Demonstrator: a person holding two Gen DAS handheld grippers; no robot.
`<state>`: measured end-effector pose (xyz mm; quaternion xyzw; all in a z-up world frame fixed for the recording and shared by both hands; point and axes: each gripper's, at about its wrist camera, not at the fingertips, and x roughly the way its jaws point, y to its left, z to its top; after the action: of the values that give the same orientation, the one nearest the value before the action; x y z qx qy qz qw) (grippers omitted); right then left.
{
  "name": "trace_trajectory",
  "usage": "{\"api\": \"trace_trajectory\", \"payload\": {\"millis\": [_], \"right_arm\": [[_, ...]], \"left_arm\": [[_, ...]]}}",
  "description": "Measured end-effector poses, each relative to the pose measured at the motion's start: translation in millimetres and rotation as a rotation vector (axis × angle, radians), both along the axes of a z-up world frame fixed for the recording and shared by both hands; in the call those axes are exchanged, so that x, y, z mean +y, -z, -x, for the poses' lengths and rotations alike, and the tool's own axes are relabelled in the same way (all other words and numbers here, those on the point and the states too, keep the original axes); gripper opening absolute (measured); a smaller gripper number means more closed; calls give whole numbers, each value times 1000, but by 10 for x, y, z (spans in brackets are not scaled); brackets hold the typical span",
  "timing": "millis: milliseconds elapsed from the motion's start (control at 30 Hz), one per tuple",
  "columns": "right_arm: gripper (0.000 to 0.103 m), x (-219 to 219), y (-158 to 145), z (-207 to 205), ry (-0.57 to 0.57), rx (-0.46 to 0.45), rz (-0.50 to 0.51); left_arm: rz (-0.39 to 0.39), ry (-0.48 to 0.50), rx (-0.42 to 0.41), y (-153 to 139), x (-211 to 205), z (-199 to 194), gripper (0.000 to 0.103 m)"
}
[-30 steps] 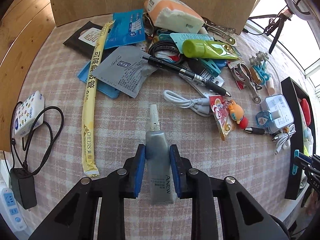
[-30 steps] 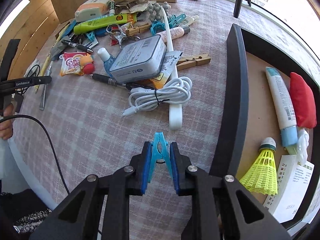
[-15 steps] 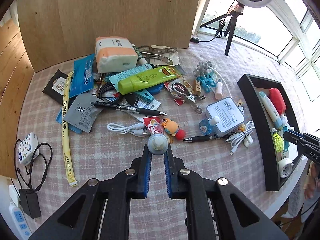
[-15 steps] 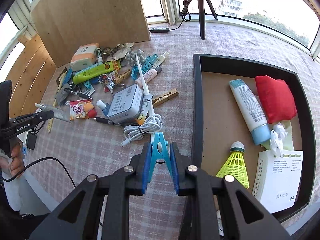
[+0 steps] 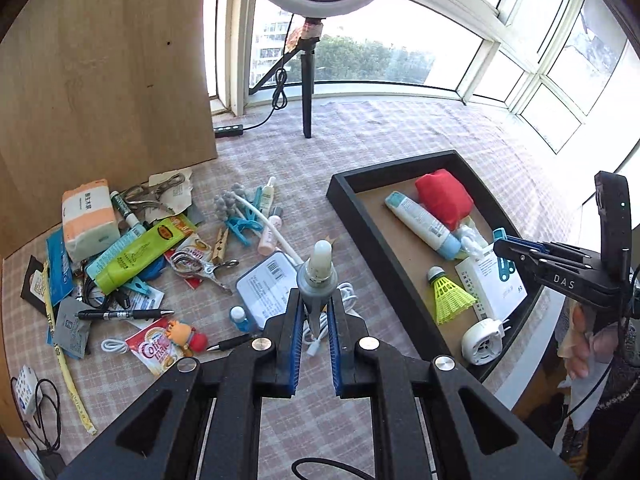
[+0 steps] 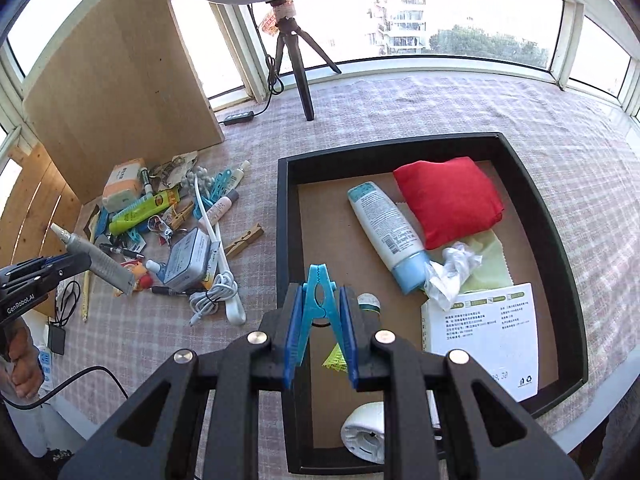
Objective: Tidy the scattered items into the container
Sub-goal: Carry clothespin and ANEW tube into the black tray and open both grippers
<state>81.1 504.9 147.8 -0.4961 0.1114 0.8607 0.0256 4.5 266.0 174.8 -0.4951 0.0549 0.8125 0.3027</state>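
Observation:
My left gripper is shut on a grey tube with a white cap, held high above the pile of scattered items; the tube also shows in the right wrist view. My right gripper is shut on a blue clothes peg and hangs over the near left part of the black tray. The tray holds a red pouch, a white-and-blue tube, a yellow shuttlecock, a white booklet and a white round device.
On the checked cloth left of the tray lie a grey box, a white cable, a green tube, a tissue pack, pens, pegs and sachets. A wooden board and a ring-light tripod stand behind.
Both grippers have risen and tilted up. The left one has carried the grey tube towards the tray. The right one has moved the blue peg from beside the tray to over its inside.

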Motion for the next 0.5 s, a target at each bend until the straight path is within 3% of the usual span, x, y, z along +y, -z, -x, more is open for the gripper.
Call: {"api": "trace_trajectory", "payload": {"millis": [333,400,433,467,500], "right_arm": [[19,562,-122,-145,121,1,-59],[19,662,-123,-163,145,1,-63],[19,711,-121,-167,154,5,-55],[20,764,-115,-170,169,8,-42],[28,820,-102,-174,194,6,-24]], "left_arm": [[-61,198,-53,-180,1228,-82,11],[-33,211,-45,-155,1442,-97,21],[-20,191,-40,-144,1496,-89,42],[-25,181,-34,-146,1522,-83,53],[-31,175,-27,-154,1526,-81,52]]}}
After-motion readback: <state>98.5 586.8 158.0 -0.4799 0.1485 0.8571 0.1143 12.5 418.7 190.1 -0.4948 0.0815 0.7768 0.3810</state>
